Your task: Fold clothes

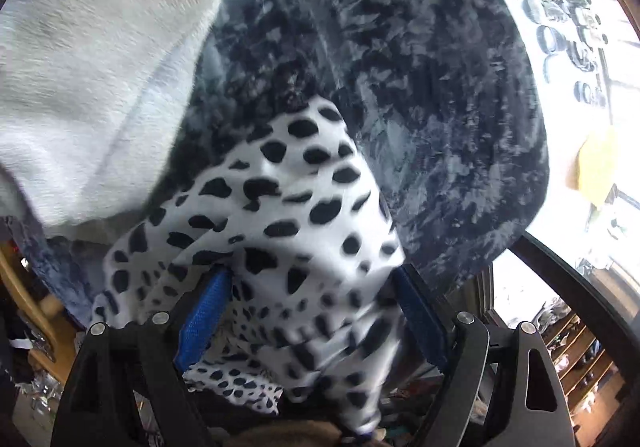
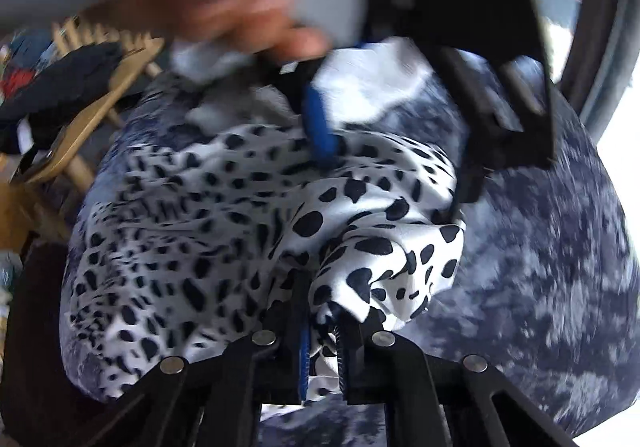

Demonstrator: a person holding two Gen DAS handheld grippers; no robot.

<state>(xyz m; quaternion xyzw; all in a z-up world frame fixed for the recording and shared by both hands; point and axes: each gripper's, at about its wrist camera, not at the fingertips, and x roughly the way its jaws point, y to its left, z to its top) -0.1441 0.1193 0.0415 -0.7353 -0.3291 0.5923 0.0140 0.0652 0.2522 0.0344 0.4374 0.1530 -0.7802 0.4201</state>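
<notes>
Your spotted garment (image 2: pixel 224 215), white with black blotches, lies bunched on the mottled blue cushion (image 2: pixel 540 287). Your right tongs (image 2: pixel 322 331) are clamped on a fold of it. Your left tongs (image 1: pixel 308 311) stand wide, cloth heaped between the blue pads (image 1: pixel 206 311), apparently unpinched, though blur hinders. A pale grey cloth (image 1: pixel 92 59) sits up and left of them; a wooden chair (image 2: pixel 80 127) stands beyond the cushion's left edge.
</notes>
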